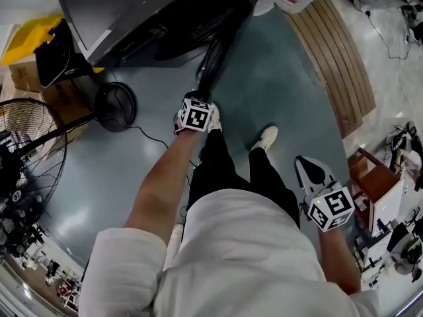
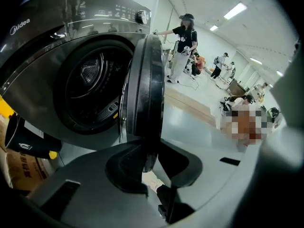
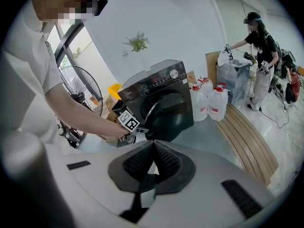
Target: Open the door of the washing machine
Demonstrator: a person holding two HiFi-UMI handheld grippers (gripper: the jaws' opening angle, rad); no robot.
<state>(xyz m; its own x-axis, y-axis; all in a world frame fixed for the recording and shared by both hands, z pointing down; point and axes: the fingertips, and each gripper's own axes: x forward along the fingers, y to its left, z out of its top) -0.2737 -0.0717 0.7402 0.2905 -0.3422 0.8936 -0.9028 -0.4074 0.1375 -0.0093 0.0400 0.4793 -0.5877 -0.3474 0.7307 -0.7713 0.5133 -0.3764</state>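
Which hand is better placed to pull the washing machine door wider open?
Left. The left gripper has the door clamped by its edge between its jaws. The right gripper hangs by the person's hip, jaws together on nothing, apart from the washing machine.

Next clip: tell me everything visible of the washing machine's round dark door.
The round, glossy black door stands swung wide open, sticking out from the front of the dark grey washing machine and leaving the drum opening uncovered. Edge-on in the left gripper view, it shows a thick dark rim with a bright metal-looking ring on its inner side. Its lower rim sits between the jaws of the left tool, which appear closed on it.
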